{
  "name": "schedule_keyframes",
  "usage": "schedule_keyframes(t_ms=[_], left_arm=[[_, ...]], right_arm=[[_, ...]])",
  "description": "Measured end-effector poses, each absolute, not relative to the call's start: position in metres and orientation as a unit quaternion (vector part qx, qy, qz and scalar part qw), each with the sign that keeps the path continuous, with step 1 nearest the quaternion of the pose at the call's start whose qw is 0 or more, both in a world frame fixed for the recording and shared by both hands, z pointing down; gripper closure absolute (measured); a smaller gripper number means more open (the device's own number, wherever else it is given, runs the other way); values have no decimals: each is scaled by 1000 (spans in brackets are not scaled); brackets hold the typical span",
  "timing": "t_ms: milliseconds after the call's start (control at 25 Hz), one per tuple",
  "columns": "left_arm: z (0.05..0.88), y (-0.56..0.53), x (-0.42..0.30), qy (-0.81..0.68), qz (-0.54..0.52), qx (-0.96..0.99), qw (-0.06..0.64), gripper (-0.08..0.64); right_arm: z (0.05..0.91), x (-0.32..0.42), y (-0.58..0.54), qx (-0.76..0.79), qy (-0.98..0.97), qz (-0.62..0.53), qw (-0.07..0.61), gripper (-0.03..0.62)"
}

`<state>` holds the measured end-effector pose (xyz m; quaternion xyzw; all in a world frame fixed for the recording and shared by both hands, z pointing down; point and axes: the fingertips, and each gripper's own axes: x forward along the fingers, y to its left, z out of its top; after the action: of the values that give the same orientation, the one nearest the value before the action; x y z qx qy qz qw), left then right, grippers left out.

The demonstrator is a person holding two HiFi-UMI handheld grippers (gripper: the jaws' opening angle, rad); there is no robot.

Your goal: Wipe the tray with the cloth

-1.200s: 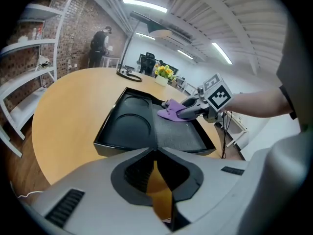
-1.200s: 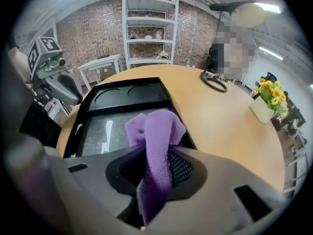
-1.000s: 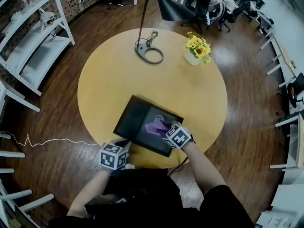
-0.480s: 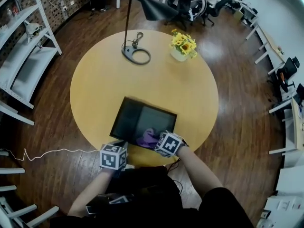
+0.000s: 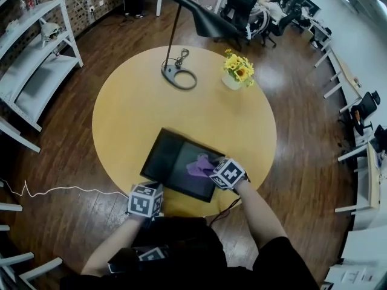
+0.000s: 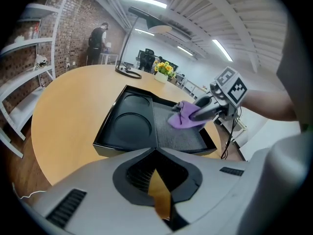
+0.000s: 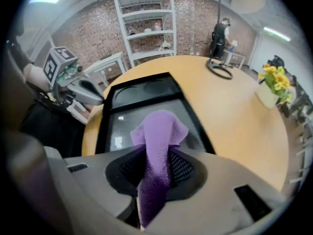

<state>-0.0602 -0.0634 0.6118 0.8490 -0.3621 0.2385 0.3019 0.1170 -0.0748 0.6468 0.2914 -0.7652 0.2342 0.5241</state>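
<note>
Clamping the purple cloth [image 5: 198, 164] in its jaws, the right gripper [image 5: 211, 170] hangs over the black tray's [image 5: 164, 159] right half, the rest stretching leftward toward the closed, empty left gripper [image 5: 152, 187] by its near corner.

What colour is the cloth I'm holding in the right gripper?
Purple, plain with no pattern. The cloth shows best in the right gripper view.

Tray [image 5: 164, 159]: black, smooth, slightly glossy; one panel is seen finely textured. Cloth [image 5: 199, 165]: purple, soft napped fabric. Table [image 5: 133, 110]: pale wood-look top, smooth, matt. Floor [image 5: 66, 162]: dark polished planks.
</note>
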Motion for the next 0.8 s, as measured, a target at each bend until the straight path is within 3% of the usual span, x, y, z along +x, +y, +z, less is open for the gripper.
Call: schedule_keyframes(t_ms=[400, 800], left_arm=[[608, -62, -64, -381, 231, 840, 310, 559], [607, -63, -63, -394, 241, 839, 288, 558]], right_arm=[[659, 161, -121, 334, -753, 104, 557, 498], [666, 132, -65, 264, -734, 233, 581, 499]])
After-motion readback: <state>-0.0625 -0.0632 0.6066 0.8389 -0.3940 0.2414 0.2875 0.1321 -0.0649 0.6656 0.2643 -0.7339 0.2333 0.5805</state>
